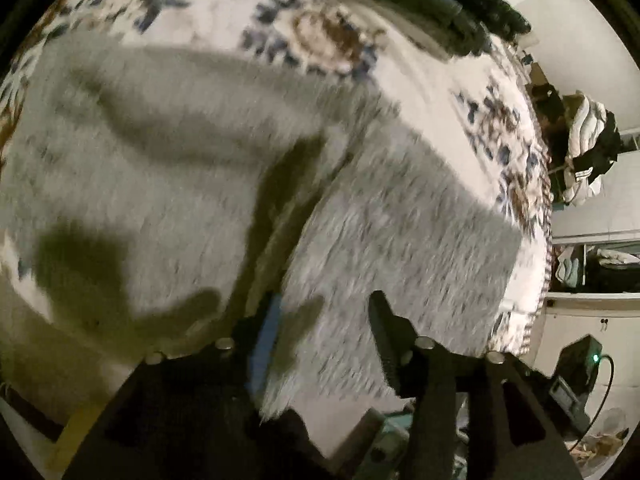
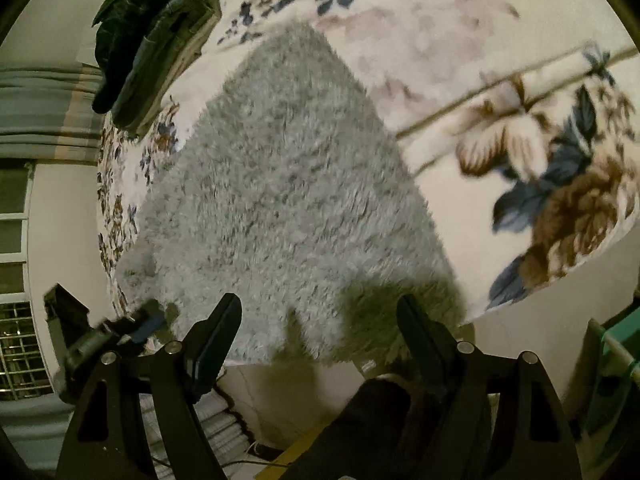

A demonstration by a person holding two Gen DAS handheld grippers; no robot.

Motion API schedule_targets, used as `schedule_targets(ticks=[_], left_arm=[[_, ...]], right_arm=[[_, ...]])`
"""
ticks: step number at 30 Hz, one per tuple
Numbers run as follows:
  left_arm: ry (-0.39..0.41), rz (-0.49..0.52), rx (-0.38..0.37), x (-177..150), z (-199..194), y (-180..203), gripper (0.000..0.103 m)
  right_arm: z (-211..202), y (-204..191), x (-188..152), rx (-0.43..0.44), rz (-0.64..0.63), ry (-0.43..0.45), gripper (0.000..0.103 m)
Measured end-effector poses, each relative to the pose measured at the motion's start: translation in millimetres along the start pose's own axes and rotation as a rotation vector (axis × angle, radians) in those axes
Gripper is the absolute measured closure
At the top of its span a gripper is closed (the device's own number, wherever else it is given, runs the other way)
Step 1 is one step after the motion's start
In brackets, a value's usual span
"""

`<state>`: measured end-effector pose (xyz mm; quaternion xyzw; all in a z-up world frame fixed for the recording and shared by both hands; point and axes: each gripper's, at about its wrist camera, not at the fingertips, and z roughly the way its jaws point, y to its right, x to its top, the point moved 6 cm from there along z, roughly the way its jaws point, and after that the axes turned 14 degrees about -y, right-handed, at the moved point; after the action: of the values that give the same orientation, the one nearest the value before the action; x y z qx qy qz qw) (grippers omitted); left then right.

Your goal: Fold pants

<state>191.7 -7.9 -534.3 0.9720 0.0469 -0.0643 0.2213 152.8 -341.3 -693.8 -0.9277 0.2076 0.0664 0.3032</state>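
Observation:
Grey fluffy pants (image 1: 168,168) lie spread on a floral blanket (image 1: 436,92), blurred in the left wrist view. A dark crease runs between two lapped parts of the pants. My left gripper (image 1: 324,320) hangs over their near edge, its jaws apart; fabric lies between the blue-padded finger (image 1: 266,336) and the black one without being pinched. In the right wrist view the pants (image 2: 288,184) taper away from me. My right gripper (image 2: 318,316) stands wide open above their near hem, holding nothing. The left gripper (image 2: 120,334) shows at the lower left, by the pants' corner.
A stack of folded dark and denim clothes (image 2: 160,36) sits at the far end of the blanket (image 2: 460,40). The bed's edge (image 1: 544,240) drops off to a pale floor. Beyond it stand a heap of clothes (image 1: 588,148) and a black device with a green light (image 1: 580,360).

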Motion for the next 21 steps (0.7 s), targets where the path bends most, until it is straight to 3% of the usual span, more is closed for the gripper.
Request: schedule_targets(ticks=[7, 8, 9, 10, 14, 18, 20, 21], left_arm=[[0.033, 0.004, 0.057, 75.5, 34.0, 8.0, 0.055], [0.046, 0.015, 0.057, 82.9, 37.0, 8.3, 0.057], [0.062, 0.025, 0.060, 88.2, 37.8, 8.3, 0.069], [0.065, 0.037, 0.064, 91.8, 40.3, 6.6, 0.071], [0.039, 0.010, 0.039, 91.2, 45.8, -3.9, 0.068], [0.076, -0.022, -0.022, 65.1, 13.7, -10.6, 0.068], [0.088, -0.046, -0.048, 46.7, -5.4, -21.0, 0.052], [0.108, -0.073, -0.058, 33.4, -19.1, -33.0, 0.034]], right_arm=[[-15.6, 2.1, 67.7, -0.108, -0.049, 0.090, 0.020], [-14.3, 1.4, 79.0, -0.107, -0.057, 0.092, 0.020], [-11.8, 0.5, 89.9, -0.116, -0.064, 0.090, 0.020], [-8.6, -0.7, 102.0, -0.140, -0.074, 0.088, 0.020], [4.4, -2.5, 121.6, -0.202, -0.092, 0.068, 0.020], [4.4, -7.9, 119.5, -0.229, -0.086, 0.077, 0.020], [-0.6, -13.6, 109.0, -0.219, -0.080, 0.092, 0.020], [-3.6, -16.8, 102.8, -0.211, -0.078, 0.098, 0.020]])
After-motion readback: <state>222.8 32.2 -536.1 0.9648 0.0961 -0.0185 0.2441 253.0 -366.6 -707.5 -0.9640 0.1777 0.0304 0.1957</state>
